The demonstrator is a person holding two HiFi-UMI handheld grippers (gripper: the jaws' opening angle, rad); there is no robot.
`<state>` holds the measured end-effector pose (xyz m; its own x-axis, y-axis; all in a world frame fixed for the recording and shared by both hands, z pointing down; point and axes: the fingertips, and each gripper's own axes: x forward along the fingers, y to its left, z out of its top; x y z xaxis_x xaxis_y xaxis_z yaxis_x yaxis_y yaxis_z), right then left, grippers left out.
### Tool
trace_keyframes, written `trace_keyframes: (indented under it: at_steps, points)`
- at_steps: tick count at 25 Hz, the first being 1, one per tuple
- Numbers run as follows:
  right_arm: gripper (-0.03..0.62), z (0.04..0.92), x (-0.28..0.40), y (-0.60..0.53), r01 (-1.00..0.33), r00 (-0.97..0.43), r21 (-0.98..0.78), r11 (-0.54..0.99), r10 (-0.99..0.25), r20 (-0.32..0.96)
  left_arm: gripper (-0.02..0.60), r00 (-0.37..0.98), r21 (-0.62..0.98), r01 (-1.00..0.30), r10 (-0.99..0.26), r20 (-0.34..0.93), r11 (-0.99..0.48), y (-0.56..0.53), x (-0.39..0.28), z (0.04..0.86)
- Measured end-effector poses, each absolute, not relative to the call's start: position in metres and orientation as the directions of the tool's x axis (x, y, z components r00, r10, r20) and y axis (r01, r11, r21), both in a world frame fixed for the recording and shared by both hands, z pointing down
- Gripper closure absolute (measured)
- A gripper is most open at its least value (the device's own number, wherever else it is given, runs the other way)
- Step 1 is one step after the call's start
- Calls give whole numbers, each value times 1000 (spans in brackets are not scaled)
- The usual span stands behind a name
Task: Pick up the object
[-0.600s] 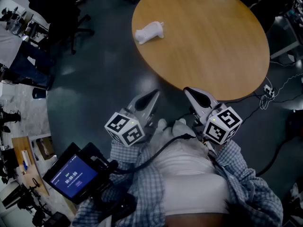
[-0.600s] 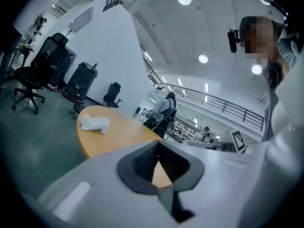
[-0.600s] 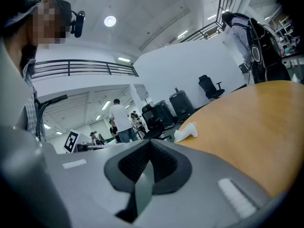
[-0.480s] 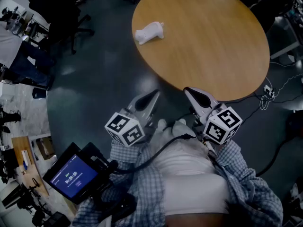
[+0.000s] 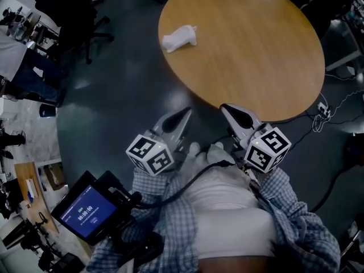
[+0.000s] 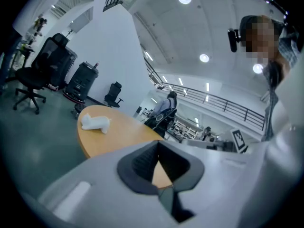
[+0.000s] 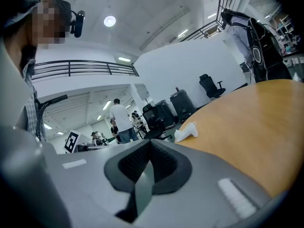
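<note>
Round wooden table [image 5: 250, 56] with white figurine [image 5: 180, 38]

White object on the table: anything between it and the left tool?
Nothing: head view shows only dark floor, then bare tabletop, between the left tool and the white object.

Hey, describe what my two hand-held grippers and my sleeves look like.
Left hand-held gripper and right hand-held gripper: pale grey tapered shells, dark ribbed pads, white cubes with black square markers. Blue-and-white checked sleeves; black cable.

head view steeply down from above, gripper views low, all sharing round table [image 5: 256, 56]
</note>
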<state>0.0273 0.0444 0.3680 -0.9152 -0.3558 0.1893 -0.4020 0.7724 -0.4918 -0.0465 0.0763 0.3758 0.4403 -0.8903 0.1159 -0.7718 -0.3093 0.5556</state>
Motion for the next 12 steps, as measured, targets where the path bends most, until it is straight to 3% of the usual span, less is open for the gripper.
trace_keyframes:
  at_steps: [12]
  points:
    - [588,371,37,37,-408,-911,-514,754,-372,178,578,434,544,-782,-892,125,-303,73,-40,379]
